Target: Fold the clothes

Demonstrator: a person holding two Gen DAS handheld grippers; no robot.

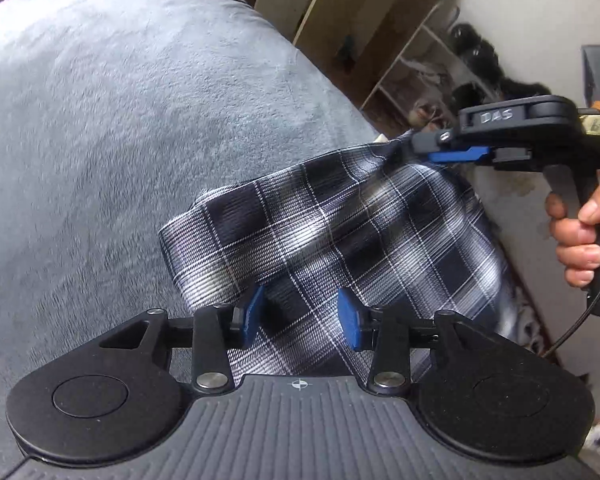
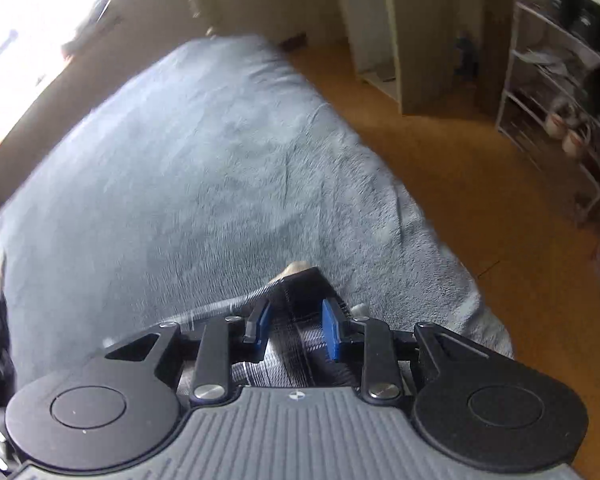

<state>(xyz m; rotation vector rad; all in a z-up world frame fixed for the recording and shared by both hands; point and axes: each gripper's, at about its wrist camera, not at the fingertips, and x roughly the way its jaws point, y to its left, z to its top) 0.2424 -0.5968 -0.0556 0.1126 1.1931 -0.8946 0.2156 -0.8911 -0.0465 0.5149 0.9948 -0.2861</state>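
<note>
A black, white and grey plaid garment (image 1: 339,232) drapes over the near right edge of a bed under a grey fleece blanket (image 1: 120,120). My left gripper (image 1: 301,316) stands just over it; the blue pads are apart, the cloth lies between them and neither pad presses on it. My right gripper (image 1: 419,144) reaches in from the right, held by a person's hand (image 1: 579,240), and pinches a raised corner of the garment. In the right wrist view a bunch of the plaid garment (image 2: 300,292) fills the gap of the right gripper (image 2: 296,320) above the blanket (image 2: 200,160).
Beyond the bed's right edge is an orange-brown floor (image 2: 459,168). A pale wooden cabinet (image 2: 399,40) and a white wire shelf rack (image 2: 559,100) with shoes and dark items stand along the far wall. A bright window (image 2: 32,20) is at the far left.
</note>
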